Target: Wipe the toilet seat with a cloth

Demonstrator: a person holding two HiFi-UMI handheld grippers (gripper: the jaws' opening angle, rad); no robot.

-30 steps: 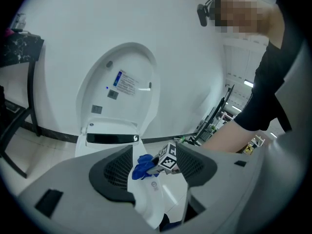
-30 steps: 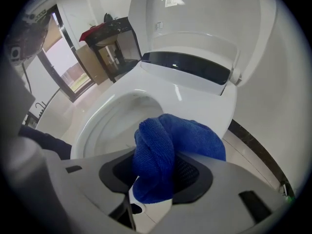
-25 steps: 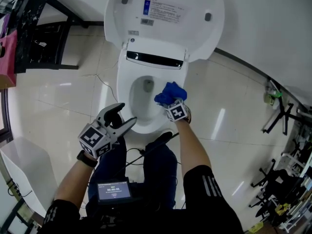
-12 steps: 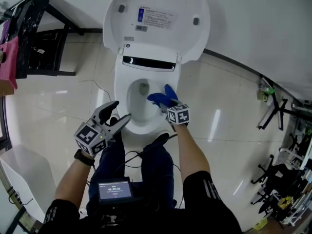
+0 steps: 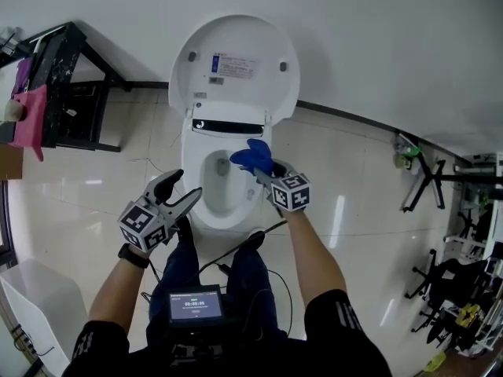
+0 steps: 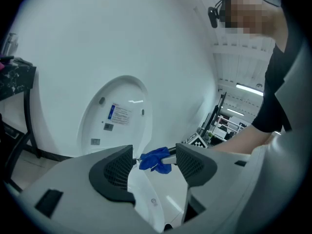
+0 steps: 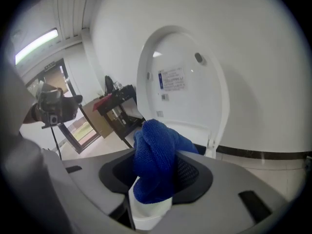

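Floor (image 5: 86,191) holds black rack (image 5: 75,108); cloth (image 5: 251,157) above toilet seat (image 5: 206,220).

Blue cloth (image 5: 253,158), white toilet seat (image 5: 203,217)

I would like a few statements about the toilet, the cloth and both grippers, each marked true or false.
1. The right gripper grips the blue cloth. True.
2. The left gripper has its jaws shut on a brush. False: its jaws stand apart and hold nothing.
3. The toilet lid is raised. True.
4. The black table stands at the right side of the head view. False: it stands at the left side.
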